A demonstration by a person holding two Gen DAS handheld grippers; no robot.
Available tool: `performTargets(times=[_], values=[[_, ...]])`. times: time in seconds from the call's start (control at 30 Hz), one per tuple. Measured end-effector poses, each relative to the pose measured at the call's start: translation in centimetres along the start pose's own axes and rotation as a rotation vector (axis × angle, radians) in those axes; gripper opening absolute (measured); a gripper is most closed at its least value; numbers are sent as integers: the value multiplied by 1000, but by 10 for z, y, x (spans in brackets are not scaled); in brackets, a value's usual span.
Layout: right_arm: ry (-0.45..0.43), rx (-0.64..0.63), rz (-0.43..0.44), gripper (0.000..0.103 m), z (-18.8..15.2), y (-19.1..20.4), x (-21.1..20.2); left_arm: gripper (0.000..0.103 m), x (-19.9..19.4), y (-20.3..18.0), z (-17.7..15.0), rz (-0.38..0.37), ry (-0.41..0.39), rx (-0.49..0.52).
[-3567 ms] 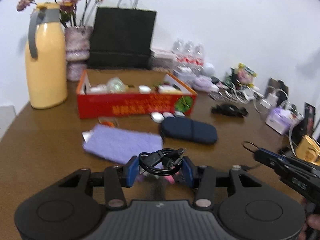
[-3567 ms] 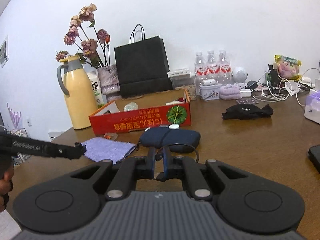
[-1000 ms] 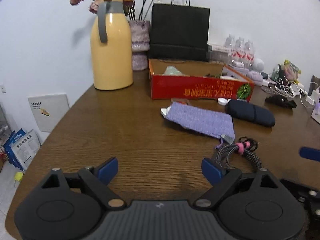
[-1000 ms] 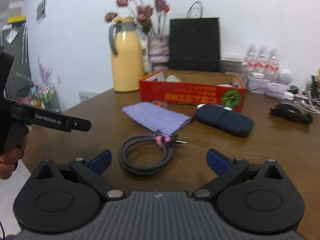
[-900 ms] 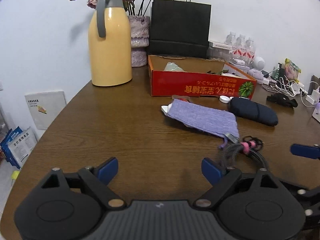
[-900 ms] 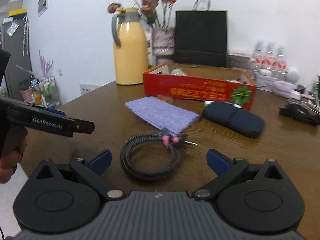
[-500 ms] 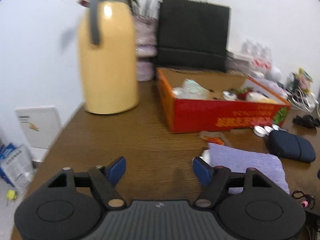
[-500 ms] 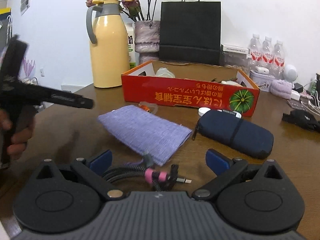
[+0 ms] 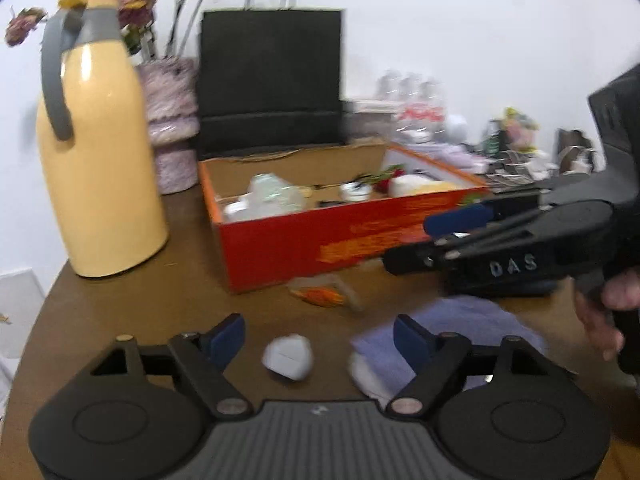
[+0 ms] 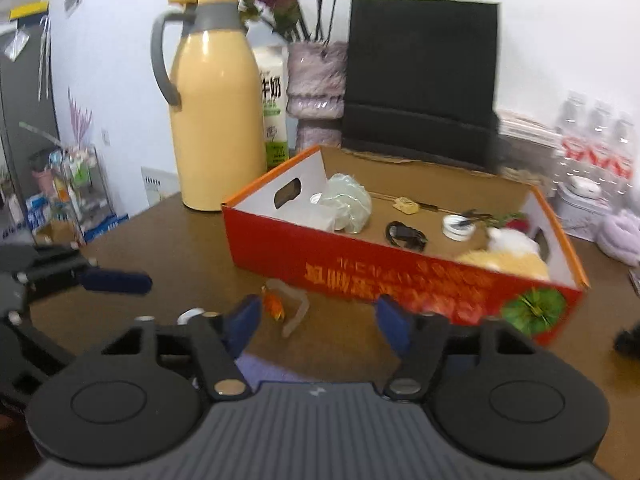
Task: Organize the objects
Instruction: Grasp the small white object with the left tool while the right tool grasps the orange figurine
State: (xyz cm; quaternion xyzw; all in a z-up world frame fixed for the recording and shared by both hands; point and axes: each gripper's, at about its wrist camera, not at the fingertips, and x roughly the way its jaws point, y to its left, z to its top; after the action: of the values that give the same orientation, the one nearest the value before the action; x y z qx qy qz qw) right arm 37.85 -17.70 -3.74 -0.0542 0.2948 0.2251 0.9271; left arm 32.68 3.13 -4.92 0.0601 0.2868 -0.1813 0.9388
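Nearest the left gripper [image 9: 318,338], a small white case [image 9: 287,358] lay on the wooden table [image 9: 132,300], directly between the blue pads, which stood well apart and touched nothing. It looked light, hard and smooth-shelled, so likely to slip or skid if pinched off-centre; a square grip across its flat sides would suit it best. Just to its right sat the purple cloth [image 9: 472,324], soft and limp, better pinched at an edge.

Under the right gripper [image 10: 318,318], whose jaws were closing with nothing pressed between them, a clear plastic packet [image 10: 286,306] with an orange item inside lay just off the left pad. It seemed thin, crinkly and almost weightless; a corner would be the safest hold, though blur hid its exact outline.

Beyond both stood the red cardboard box [image 10: 400,276], open-topped, already holding a crumpled plastic bag [image 10: 346,202], a coiled black cable [image 10: 406,236], a small round tin [image 10: 458,227] and other bits too blurred to name. Behind it rose the yellow thermos [image 10: 216,120], a milk carton [image 10: 274,104], a vase of dried flowers [image 10: 316,80], a black paper bag [image 10: 422,76] and water bottles [image 10: 596,136] against a white wall.
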Motion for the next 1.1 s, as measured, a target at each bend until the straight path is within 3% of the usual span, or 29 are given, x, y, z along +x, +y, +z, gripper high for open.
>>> performTargets(times=[0.07, 0.13, 0.2, 0.27, 0.3, 0.43, 0.47, 0.63, 0.77, 0.87, 0.97, 1.1], values=[[34, 5, 14, 52, 4, -1, 17, 63, 12, 9, 0, 18, 35, 2], [52, -9, 25, 52, 3, 3, 29, 59, 22, 17, -4, -18, 81, -32], [58, -33, 30, 50, -1, 12, 37, 39, 27, 21, -7, -26, 113, -58], [57, -59, 57, 48, -2, 20, 43, 27, 26, 21, -10, -17, 110, -45], [63, -75, 72, 46, -1, 25, 48, 27, 26, 22, -11, -21, 111, -41], [124, -111, 91, 12, 0, 37, 69, 27, 24, 20, -12, -8, 97, -51], [121, -105, 89, 12, 0, 38, 66, 27, 24, 20, -11, 9, 95, -56], [23, -150, 54, 12, -7, 51, -6, 27, -24, 15, -12, 59, 16, -106], [-83, -58, 36, 12, -28, 44, -95, 27, -80, 1, -25, 108, -46, -145], [-130, 43, 5, 12, -59, 37, -152, 27, -117, -17, -35, 144, -53, -146], [-150, 118, -43, 12, -89, 28, -190, 27, -147, -36, -41, 132, -59, -120], [-177, 124, -78, 12, -107, 18, -221, 27, -156, -56, -35, 135, -47, -88]])
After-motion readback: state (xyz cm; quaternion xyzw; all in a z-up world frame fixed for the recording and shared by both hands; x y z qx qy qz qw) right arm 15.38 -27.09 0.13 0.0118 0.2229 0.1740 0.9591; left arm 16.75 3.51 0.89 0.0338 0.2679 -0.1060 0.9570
